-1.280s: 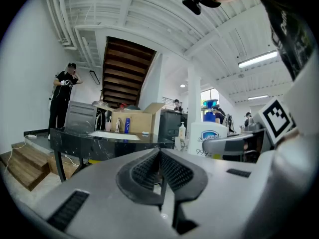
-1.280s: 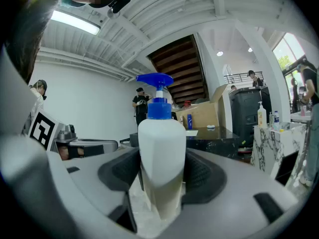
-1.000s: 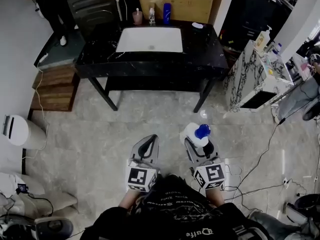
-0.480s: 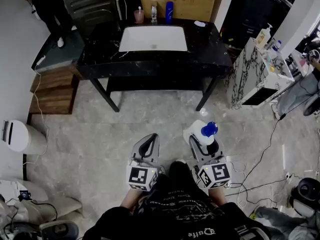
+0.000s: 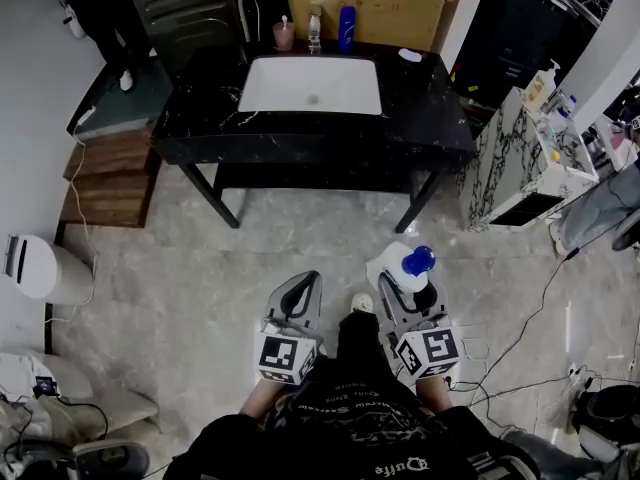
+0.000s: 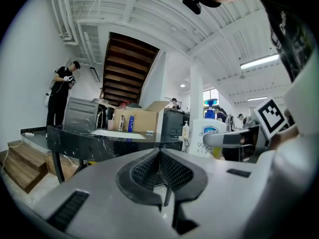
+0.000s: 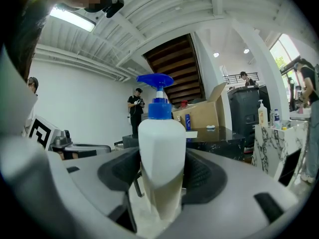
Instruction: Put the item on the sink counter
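My right gripper (image 5: 407, 288) is shut on a white pump bottle (image 5: 396, 266) with a blue pump top (image 5: 418, 260); in the right gripper view the bottle (image 7: 160, 138) stands upright between the dark pads (image 7: 202, 176). My left gripper (image 5: 299, 288) is beside it, shut with nothing in it, its pads (image 6: 149, 169) meeting. Both are held over the floor, well short of the black marble sink counter (image 5: 200, 108) with its white basin (image 5: 310, 85). That counter (image 6: 84, 136) lies ahead on the left in the left gripper view.
A pink cup (image 5: 284, 35), a clear bottle (image 5: 314, 30), a blue bottle (image 5: 347, 28) and a white dish (image 5: 410, 55) stand on the counter before a cardboard box (image 5: 380, 13). Wooden steps (image 5: 110, 173), a person (image 5: 100, 3), a marbled cabinet (image 5: 520, 158), floor cables (image 5: 520, 348).
Both grippers have advanced towards the counter, which now sits a little nearer in the head view. The bottle stays gripped. A shoe tip now shows between the grippers.
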`<action>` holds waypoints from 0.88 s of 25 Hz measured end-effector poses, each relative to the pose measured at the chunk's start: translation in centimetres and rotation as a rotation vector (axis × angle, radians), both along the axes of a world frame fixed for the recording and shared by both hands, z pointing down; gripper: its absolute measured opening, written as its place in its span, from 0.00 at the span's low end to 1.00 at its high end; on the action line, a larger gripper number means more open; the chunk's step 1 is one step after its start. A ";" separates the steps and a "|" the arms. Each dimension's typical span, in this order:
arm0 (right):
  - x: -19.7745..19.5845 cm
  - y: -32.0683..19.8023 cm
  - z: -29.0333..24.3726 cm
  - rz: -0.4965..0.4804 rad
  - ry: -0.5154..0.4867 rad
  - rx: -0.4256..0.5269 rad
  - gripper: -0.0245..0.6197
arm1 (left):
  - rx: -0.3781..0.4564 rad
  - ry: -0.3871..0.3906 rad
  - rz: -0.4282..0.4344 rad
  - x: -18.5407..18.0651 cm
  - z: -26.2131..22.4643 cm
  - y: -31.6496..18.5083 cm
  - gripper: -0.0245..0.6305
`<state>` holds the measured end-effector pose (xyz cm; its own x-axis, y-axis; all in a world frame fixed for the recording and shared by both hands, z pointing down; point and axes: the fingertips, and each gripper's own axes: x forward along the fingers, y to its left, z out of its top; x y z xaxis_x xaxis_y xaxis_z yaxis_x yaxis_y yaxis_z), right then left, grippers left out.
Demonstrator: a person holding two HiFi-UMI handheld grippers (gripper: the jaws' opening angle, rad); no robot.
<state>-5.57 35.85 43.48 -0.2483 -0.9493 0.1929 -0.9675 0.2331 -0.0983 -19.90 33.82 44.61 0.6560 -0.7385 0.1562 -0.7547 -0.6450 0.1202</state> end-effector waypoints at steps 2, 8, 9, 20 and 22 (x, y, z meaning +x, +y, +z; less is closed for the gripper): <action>1.1 -2.0 -0.2 -0.011 -0.002 0.004 0.44 | 0.002 -0.005 -0.010 0.9 -0.2 -1.6 0.05; 4.4 -7.8 -0.2 -0.049 -0.003 0.007 0.44 | 0.006 -0.016 -0.034 4.7 -0.5 -6.6 0.05; 5.0 -8.7 -0.3 -0.056 -0.001 0.010 0.44 | 0.007 -0.015 -0.036 5.5 -0.5 -7.4 0.05; 11.9 -16.9 -0.6 -0.125 0.023 0.033 0.44 | 0.012 -0.007 -0.059 13.8 -0.4 -14.6 0.05; 12.8 -17.9 -0.7 -0.134 0.024 0.037 0.44 | 0.014 -0.006 -0.063 15.0 -0.5 -15.5 0.05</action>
